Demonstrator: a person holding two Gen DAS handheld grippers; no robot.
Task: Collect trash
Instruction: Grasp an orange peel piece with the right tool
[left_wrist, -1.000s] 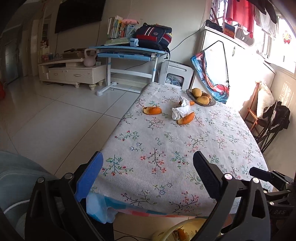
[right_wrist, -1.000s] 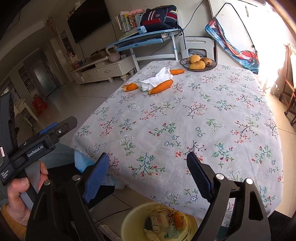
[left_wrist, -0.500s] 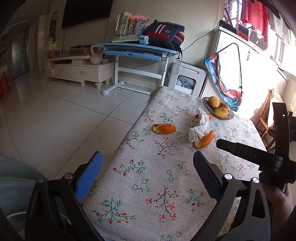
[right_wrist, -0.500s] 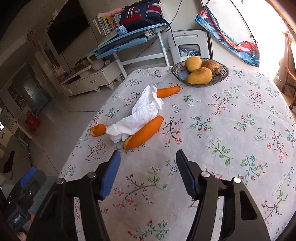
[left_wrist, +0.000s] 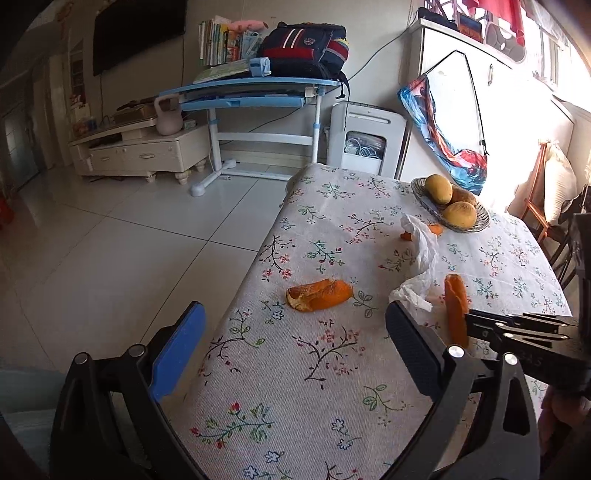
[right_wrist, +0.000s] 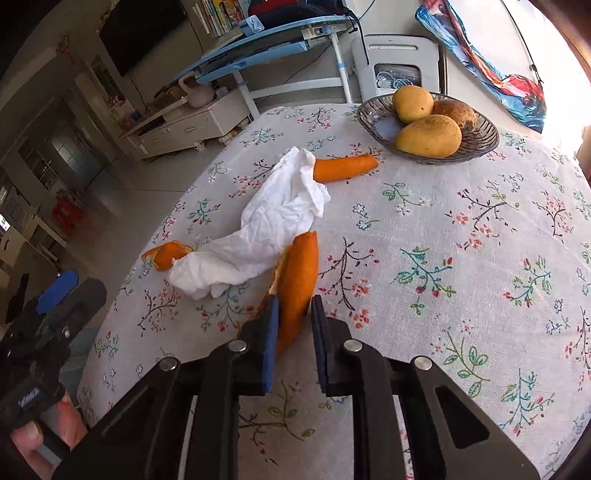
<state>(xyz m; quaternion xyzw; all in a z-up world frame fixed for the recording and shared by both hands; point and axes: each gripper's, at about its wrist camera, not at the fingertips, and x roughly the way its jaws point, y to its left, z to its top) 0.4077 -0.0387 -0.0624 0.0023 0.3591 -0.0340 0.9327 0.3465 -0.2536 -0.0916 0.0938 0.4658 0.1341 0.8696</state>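
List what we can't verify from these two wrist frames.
- Right gripper contact: right wrist view shows the pads flanking the near peel; actual clamping unclear.
- Far peel: one end hidden under the tissue.
- Left-edge peel: partly behind the tissue; the left wrist view shows it whole.
- Trash bin: in neither view.
- Left gripper: open, empty.

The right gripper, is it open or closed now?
Closed on the orange peel: the right gripper has both pads against the peel's near end. The left gripper is open.
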